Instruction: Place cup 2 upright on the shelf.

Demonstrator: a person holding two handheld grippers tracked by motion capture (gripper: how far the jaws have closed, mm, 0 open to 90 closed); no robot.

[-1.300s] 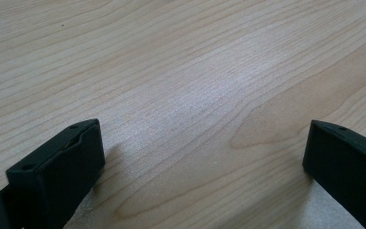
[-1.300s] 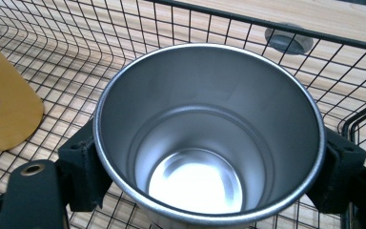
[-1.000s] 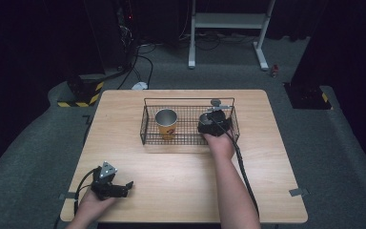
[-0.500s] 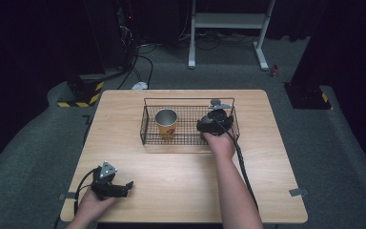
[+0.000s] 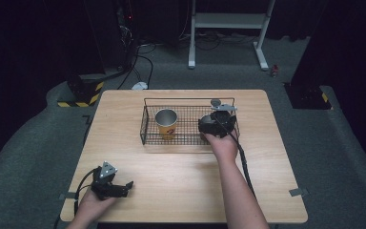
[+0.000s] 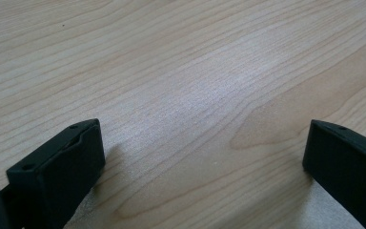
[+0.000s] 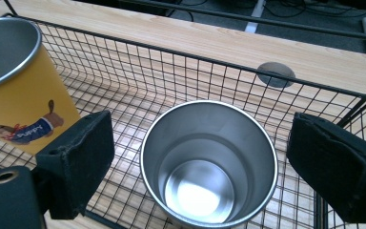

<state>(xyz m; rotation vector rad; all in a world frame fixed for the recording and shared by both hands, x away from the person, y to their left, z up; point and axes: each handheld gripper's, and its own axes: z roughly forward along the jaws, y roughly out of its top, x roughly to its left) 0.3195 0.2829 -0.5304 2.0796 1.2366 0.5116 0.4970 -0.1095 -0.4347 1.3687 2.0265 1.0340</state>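
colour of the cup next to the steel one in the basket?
Yellow cup with a small cartoon print and metal rim; clearest in the right gripper view.

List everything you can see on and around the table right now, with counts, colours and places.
Table: one, light wood, centre of the high view.
Wire basket: one, black, on the far middle of the table.
Yellow cup: one, yellow outside with a printed figure, metal inside, upright in the basket's left part.
Steel cup: one, silver, upright in the basket, between the right tool's open jaws.
Grey disc: one, set in the tabletop beyond the basket.
White frame: one, on the floor behind the table.
Striped block: one, yellow and black, on the floor far left.
Left tool: one, black, open, low over the table's near left.
Right tool: one, black, open, at the basket's right part.
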